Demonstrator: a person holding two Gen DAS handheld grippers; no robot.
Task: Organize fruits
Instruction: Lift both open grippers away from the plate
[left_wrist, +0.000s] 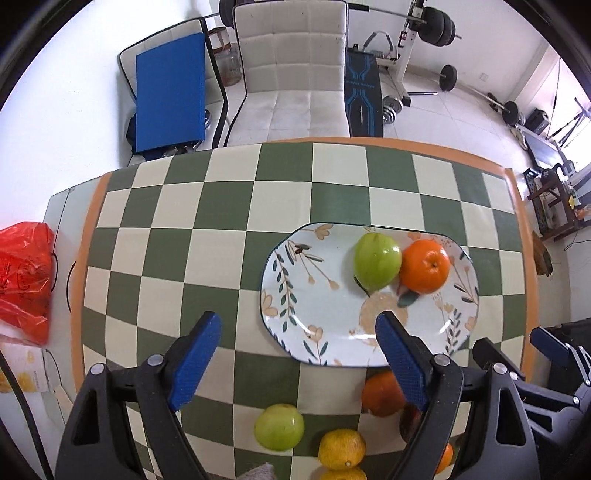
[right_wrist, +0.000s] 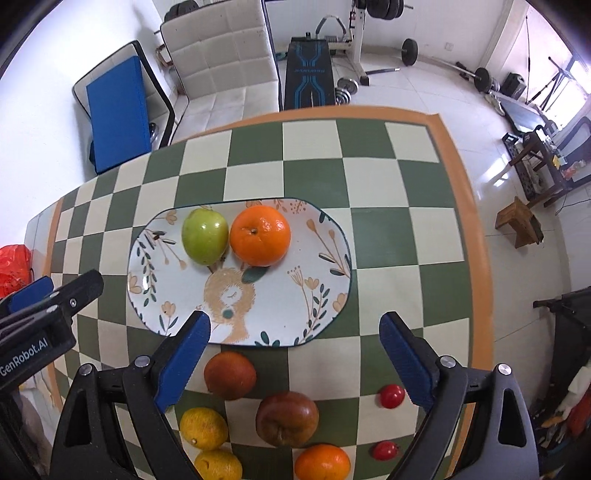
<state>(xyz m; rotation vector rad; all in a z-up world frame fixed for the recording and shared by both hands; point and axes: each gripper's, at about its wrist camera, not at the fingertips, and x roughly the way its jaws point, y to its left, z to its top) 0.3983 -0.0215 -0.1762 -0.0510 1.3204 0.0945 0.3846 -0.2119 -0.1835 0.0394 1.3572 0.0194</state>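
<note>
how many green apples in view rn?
2. One green apple sits on the plate, touching the orange. The second green apple lies on the tablecloth near the left gripper, seen only in the left wrist view. Others could be hidden.

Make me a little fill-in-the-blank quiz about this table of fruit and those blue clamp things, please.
1. The plate holds exactly ____ fruits.
2. On the plate, the orange sits beside a ____ apple.
3. Both the left gripper and the right gripper are ____ and hold nothing.
4. The two small tomatoes lie on the ____, not on the plate.

Missing words: two; green; open; tablecloth
</note>
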